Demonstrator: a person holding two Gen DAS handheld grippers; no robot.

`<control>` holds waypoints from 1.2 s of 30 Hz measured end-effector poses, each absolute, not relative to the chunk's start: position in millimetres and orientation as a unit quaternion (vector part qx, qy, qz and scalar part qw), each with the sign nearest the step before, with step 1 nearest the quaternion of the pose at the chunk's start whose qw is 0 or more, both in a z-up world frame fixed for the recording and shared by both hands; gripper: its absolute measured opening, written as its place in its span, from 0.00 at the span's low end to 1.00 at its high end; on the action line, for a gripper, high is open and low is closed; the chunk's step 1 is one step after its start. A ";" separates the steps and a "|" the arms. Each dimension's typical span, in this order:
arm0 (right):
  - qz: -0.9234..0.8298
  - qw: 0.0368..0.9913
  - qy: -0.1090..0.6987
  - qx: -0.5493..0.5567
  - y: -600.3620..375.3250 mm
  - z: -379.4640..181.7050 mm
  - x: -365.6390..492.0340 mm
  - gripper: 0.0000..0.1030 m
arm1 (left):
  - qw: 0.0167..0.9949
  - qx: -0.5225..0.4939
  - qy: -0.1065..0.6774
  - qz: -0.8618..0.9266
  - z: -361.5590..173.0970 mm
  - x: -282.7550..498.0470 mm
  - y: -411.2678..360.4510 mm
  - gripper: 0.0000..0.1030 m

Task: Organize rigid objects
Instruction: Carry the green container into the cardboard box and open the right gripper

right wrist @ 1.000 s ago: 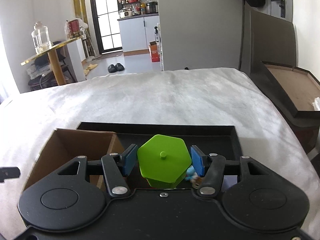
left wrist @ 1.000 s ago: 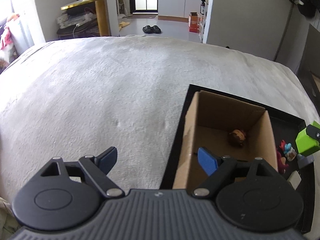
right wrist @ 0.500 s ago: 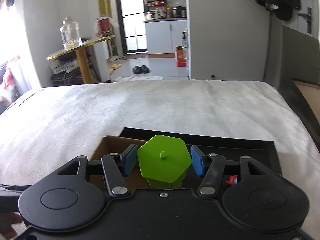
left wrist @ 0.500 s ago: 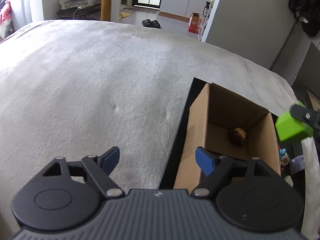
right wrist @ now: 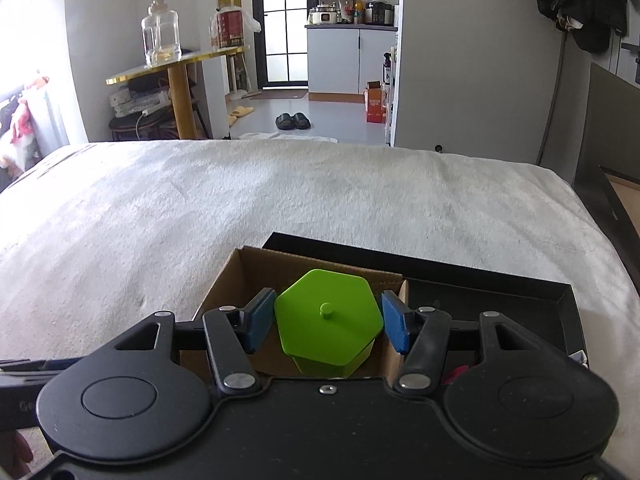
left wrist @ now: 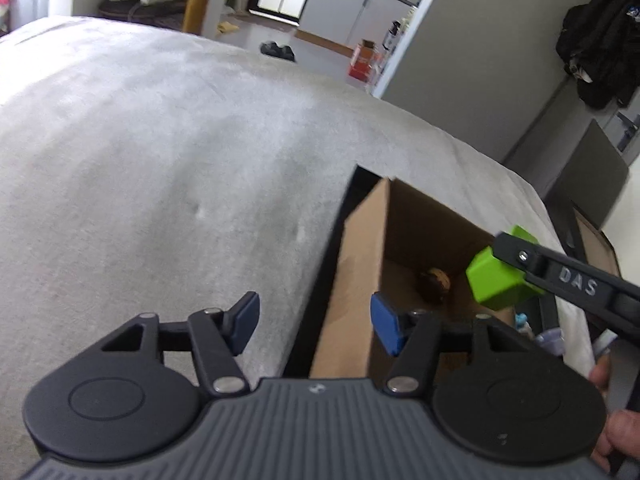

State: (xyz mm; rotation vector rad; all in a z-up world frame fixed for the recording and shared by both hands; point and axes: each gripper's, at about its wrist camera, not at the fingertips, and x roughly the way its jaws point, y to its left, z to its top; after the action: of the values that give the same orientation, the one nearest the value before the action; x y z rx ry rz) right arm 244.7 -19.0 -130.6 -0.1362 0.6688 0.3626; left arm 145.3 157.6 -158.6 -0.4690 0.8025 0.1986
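An open cardboard box (left wrist: 356,264) (right wrist: 256,276) stands in the left end of a black tray (left wrist: 362,178) (right wrist: 488,284) on a bed. A small brown object (left wrist: 435,282) lies on the box's floor. My right gripper (right wrist: 328,320) (left wrist: 560,276) is shut on a green hexagonal container (right wrist: 328,316) (left wrist: 496,280) and holds it above the box's opening. My left gripper (left wrist: 316,326) is low at the box's near left corner. Its jaws are closing, with the box's left wall between the blue pads (left wrist: 244,320); neither pad touches the wall.
A grey blanket (left wrist: 160,160) (right wrist: 200,208) covers the bed around the tray. Small toys (left wrist: 524,326) lie in the tray right of the box. A dark open case (right wrist: 612,196) stands off the bed's right edge. A person's hand (left wrist: 620,436) shows at lower right.
My right gripper has carried the green container leftwards from over the tray to over the cardboard box. The left gripper's jaws have narrowed and it has tipped and shifted towards the box's wall.
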 end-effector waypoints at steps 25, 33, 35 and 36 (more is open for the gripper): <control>0.247 0.907 0.318 -0.125 26.3 -123.8 253.1 0.55 | 0.873 -0.289 0.389 0.061 -173.7 146.4 153.1 0.09; 0.266 0.902 0.308 -0.145 23.4 -117.5 247.8 0.58 | 0.875 -0.280 0.389 0.066 -174.3 147.8 154.0 0.10; 0.267 0.899 0.315 -0.149 17.1 -118.9 246.5 0.57 | 0.876 -0.277 0.388 0.065 -173.1 147.9 152.2 0.10; 0.266 0.898 0.318 -0.150 13.7 -119.6 245.8 0.57 | 0.878 -0.272 0.388 0.065 -172.4 148.1 150.8 0.09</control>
State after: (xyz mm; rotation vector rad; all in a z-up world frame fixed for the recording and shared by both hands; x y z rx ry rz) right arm 245.8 13.7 -119.6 -0.3104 0.6583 0.5517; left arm 148.1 150.8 -172.4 -0.5675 0.8098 0.1364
